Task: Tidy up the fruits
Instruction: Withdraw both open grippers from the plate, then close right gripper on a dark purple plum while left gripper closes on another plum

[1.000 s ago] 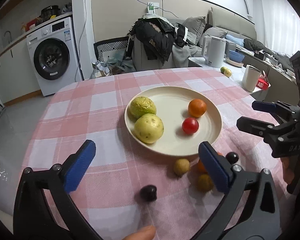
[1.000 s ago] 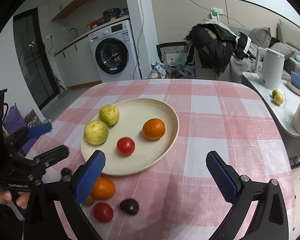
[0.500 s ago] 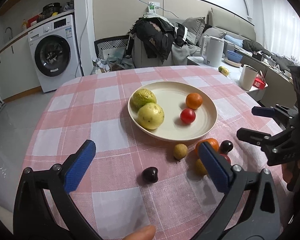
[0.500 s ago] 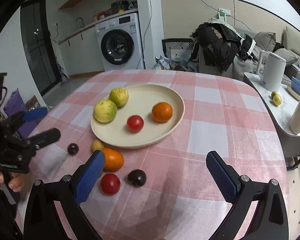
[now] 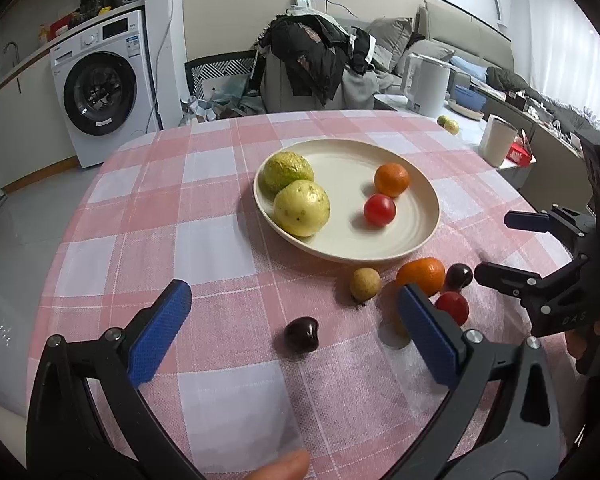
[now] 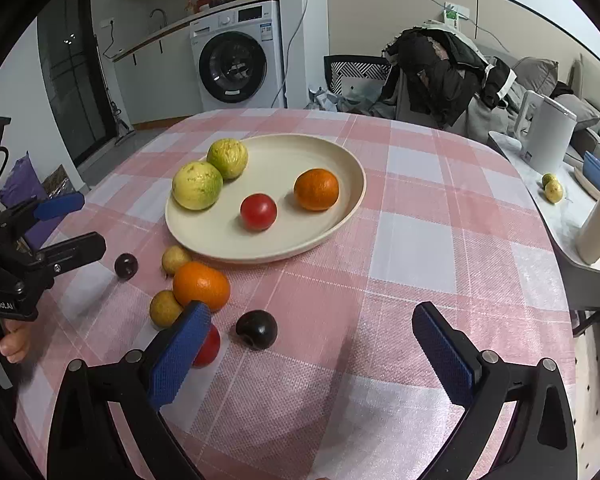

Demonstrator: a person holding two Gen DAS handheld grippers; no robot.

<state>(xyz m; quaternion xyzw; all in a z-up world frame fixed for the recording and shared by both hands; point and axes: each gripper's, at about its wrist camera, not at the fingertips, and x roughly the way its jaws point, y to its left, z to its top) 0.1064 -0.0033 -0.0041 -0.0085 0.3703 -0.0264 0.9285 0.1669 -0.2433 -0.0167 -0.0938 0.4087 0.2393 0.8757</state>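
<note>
Compared with the frame one second earlier, both cameras sit farther back from the plate (image 5: 420, 236): more of the checked cloth on the desk (image 5: 204, 200) is in view, and the loose fruits that the claw fingers partly covered are now mostly exposed. The fruits themselves keep the same positions.

Left claw (image 5: 296, 340): jaws wide apart, nothing between them. Right claw (image 6: 312, 356): jaws wide apart, nothing between them.

On the plate: two green-yellow guavas (image 5: 302, 207) touching each other on the washing-machine side, one orange (image 6: 316, 189) and one red tomato (image 6: 258, 212) just beside it.

On the cloth, near the plate rim on the operator's side: a second orange (image 6: 201, 286), two small yellow-brown fruits (image 6: 176, 259), a second red tomato (image 5: 452, 307) partly behind a claw finger in both views, and two dark plums. One dark plum (image 5: 301, 334) lies apart from the cluster, between the left claw's fingers in the left wrist view; the other (image 6: 257, 329) lies just beside the second tomato.

Legible writing: "DAS" on the right claw body in the left wrist view. The lettering on the left claw body in the right wrist view and the washing machine (image 6: 236, 56) panel labels are too small to read with certainty.
</note>
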